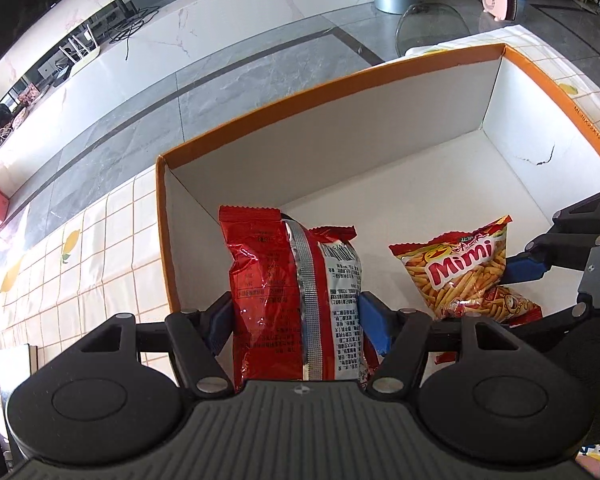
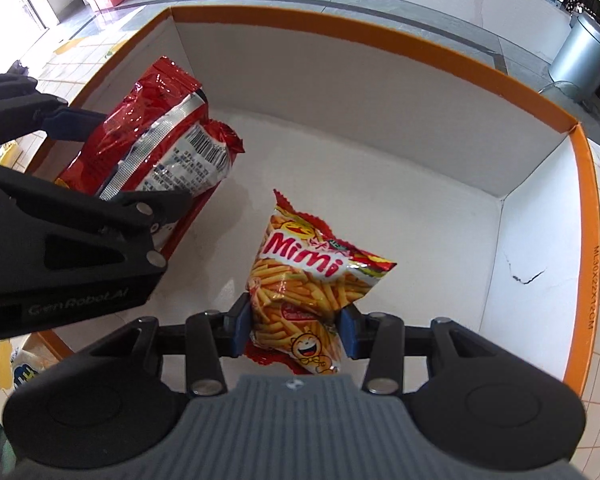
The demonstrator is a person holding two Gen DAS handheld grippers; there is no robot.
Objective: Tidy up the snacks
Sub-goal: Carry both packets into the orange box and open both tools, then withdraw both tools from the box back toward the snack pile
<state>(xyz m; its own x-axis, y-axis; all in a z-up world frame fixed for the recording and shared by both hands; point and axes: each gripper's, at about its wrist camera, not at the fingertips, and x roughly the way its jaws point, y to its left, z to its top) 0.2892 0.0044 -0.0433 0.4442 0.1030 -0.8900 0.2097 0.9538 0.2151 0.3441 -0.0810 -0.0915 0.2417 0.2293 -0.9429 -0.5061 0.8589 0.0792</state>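
Holding one pack in each tool, you have both snacks down inside the orange-rimmed box (image 2: 452,60) but neither released, so the placing looks nearly done and letting go remains. Your left gripper (image 1: 296,320) stands fairly wide, its blue pads pinching the red snack bag (image 1: 292,292) near the left wall. Your right gripper (image 2: 296,330) is narrower, clamped on the Mimi fries pack (image 2: 304,284) over the white floor. Beyond, the box's far half lies bare.
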